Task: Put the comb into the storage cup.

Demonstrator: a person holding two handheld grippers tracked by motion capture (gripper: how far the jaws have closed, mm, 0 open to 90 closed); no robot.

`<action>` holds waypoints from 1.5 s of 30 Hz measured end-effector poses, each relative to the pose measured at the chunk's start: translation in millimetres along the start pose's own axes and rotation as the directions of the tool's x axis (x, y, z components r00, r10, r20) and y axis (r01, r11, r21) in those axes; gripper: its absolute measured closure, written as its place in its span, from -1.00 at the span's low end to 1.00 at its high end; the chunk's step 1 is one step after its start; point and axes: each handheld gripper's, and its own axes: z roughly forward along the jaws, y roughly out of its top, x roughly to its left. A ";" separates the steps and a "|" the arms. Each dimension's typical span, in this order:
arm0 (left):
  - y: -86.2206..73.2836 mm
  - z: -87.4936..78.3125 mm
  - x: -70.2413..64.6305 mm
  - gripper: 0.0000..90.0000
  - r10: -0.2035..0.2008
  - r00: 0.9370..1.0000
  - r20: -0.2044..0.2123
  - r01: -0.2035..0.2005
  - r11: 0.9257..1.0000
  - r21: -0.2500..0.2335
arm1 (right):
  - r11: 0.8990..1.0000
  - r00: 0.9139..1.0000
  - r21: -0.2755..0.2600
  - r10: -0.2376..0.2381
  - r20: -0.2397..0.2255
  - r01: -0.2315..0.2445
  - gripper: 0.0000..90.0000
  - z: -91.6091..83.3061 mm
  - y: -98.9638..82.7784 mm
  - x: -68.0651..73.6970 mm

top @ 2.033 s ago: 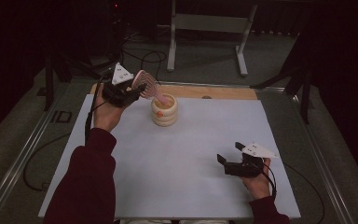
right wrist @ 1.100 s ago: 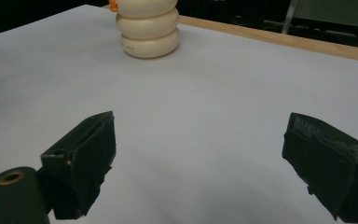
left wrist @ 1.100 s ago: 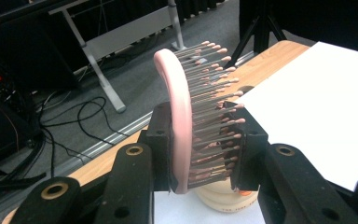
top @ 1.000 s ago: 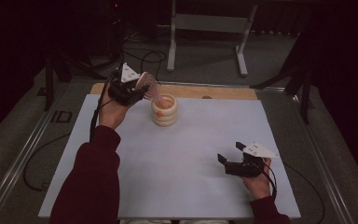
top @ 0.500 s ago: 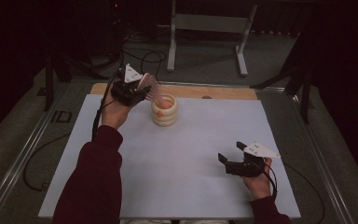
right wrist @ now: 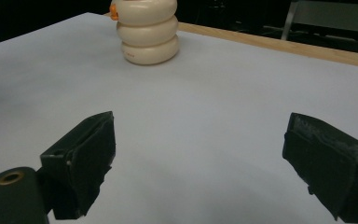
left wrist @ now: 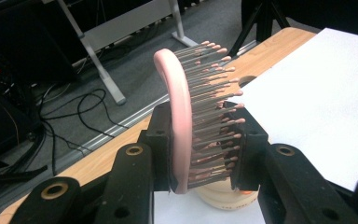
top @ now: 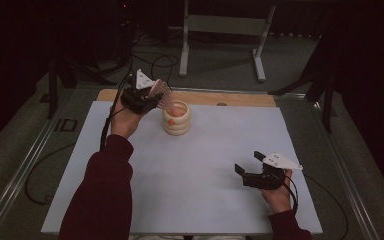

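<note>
While the right gripper (top: 246, 170) rests wide open on the near table (top: 205, 180), the left gripper (top: 147, 98), clamped on the pink hairbrush (top: 161, 93), has edged closer over the cream holder (top: 176, 119), suggesting insertion is next.

One pink oval hairbrush with pink-tipped metal bristles (left wrist: 186, 116) is showing. One cream ribbed holder shaped like three stacked rings (top: 176, 120) is standing on the table, with one small orange piece (top: 170, 121) showing on its side. Two black two-jaw grippers are appearing: one left gripper (top: 147, 100) and one right gripper (top: 247, 162), each carrying one grey three-cornered plate. One white sheet (top: 200, 170) is covering one light wooden tabletop (top: 240, 98), and one round hole (left wrist: 246, 80) is showing in that wood. Behind the table, one grey metal stand on two feet (top: 222, 25) is standing on the floor.
</note>
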 end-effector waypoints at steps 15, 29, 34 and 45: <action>-2.2 9.4 -2.3 0.48 -0.008 1.000 0.007 0.008 1.000 0.025 | 1.000 1.000 0.001 0.001 0.006 -0.001 -0.79 0.2 -0.5 -1.4; -2.5 16.2 -5.6 0.48 -0.012 1.000 0.011 0.011 0.999 0.031 | 1.000 1.000 0.005 0.006 0.012 -0.006 -0.79 -0.3 -1.2 -3.5; -2.6 17.2 -5.6 0.48 -0.007 1.000 0.009 0.007 0.999 0.037 | 1.000 1.000 0.009 0.008 0.020 -0.008 -0.79 0.2 -1.4 -2.8; 0.3 21.4 -9.9 0.48 0.004 1.000 0.010 -0.005 0.999 0.044 | 1.000 1.000 0.007 0.012 0.026 -0.012 -0.79 0.0 -1.7 -4.4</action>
